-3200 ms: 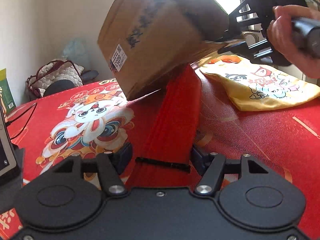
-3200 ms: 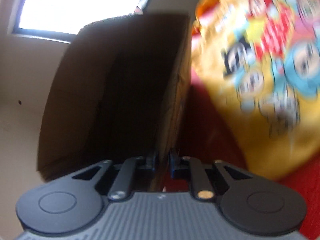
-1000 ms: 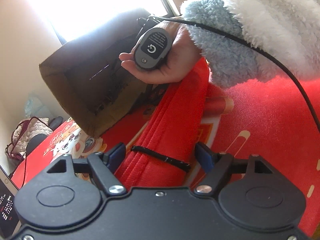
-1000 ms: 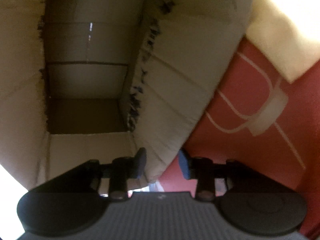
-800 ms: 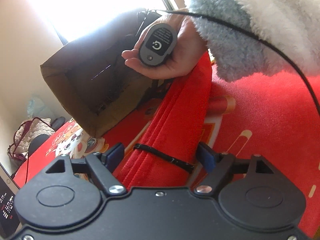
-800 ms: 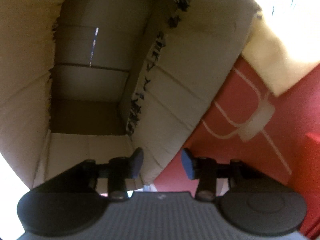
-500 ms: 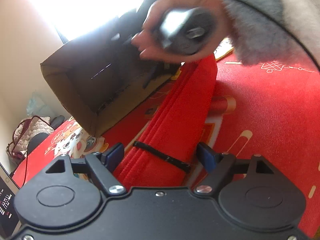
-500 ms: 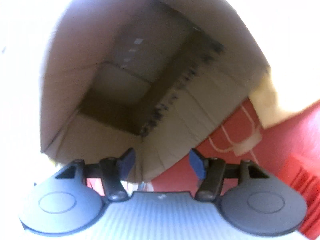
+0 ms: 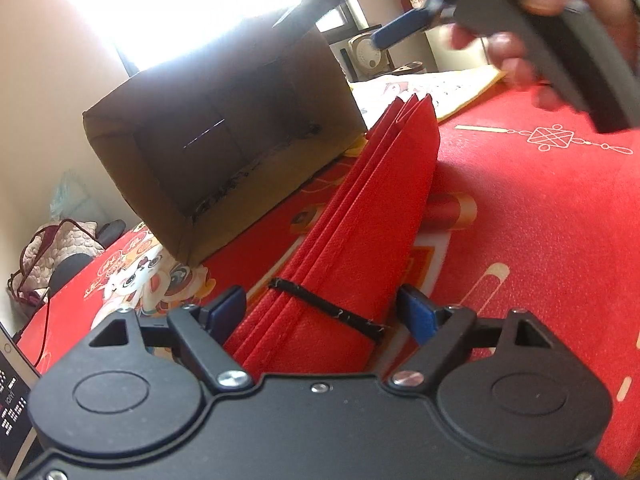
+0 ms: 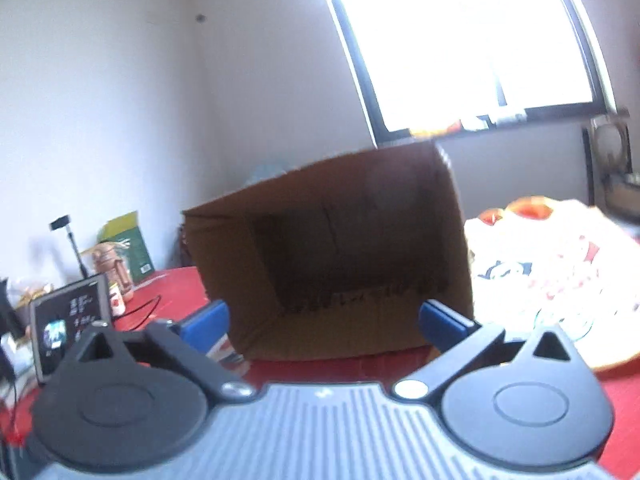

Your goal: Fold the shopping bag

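Note:
A folded red shopping bag (image 9: 372,216) lies on the red printed tablecloth (image 9: 540,220), a black band across its near end. My left gripper (image 9: 322,312) is open, its fingers on either side of that near end. A brown cardboard box (image 9: 224,152) lies on its side just left of the bag, its opening facing me; it also shows in the right wrist view (image 10: 340,256). My right gripper (image 10: 324,322) is open and empty in front of the box opening. In the left wrist view it hovers at the upper right (image 9: 404,32), held by a hand.
A yellow cartoon-print bag (image 10: 560,276) lies right of the box. A phone on a stand (image 10: 70,324), cables and small items stand on the table's left. A quilted handbag (image 9: 44,256) sits beyond the table's far left edge.
My right gripper has let go of the box wall, opened wide and pulled back out of the box. The box now rests on its side on the table. My left gripper has stayed put.

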### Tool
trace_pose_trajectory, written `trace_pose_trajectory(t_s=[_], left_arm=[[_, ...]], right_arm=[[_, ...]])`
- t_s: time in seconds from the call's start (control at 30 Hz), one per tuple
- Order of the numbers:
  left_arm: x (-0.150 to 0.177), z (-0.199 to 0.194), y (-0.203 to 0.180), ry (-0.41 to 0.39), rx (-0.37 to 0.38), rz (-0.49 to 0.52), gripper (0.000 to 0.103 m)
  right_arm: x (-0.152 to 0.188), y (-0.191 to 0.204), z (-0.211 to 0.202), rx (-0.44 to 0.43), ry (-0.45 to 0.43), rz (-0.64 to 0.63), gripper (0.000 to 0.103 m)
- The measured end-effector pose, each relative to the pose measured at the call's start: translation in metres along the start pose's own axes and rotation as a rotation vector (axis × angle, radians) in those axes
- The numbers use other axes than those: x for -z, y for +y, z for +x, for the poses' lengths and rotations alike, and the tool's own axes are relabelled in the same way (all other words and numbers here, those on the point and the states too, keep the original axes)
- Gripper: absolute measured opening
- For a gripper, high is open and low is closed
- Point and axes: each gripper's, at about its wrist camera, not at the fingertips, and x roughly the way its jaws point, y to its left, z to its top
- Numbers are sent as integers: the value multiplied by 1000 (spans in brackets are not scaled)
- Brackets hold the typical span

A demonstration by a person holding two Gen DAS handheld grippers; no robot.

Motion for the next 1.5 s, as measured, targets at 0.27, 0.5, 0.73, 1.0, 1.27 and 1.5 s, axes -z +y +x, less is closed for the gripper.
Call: trace_pose_trajectory(t_s=[0.27, 0.5, 0.73, 1.0, 1.27, 1.5], left_arm=[[0, 1, 1, 6, 9, -17, 85], [0, 3, 8, 19, 37, -59, 86], [1, 4, 13, 27, 60, -89, 86], [1, 6, 16, 35, 79, -115, 86], [2, 8, 20, 43, 99, -143, 87], [3, 10, 23, 51, 115, -166, 87]], right_arm=[[10, -7, -85, -6, -57, -336, 102], [32, 3, -97, -13, 29, -722, 102], [64, 8, -89, -53, 174, -1255, 90], [65, 26, -58, -118, 219, -1435, 82], [7, 0, -57, -172, 361, -632, 82], [59, 11, -74, -166, 290, -1366, 82]])
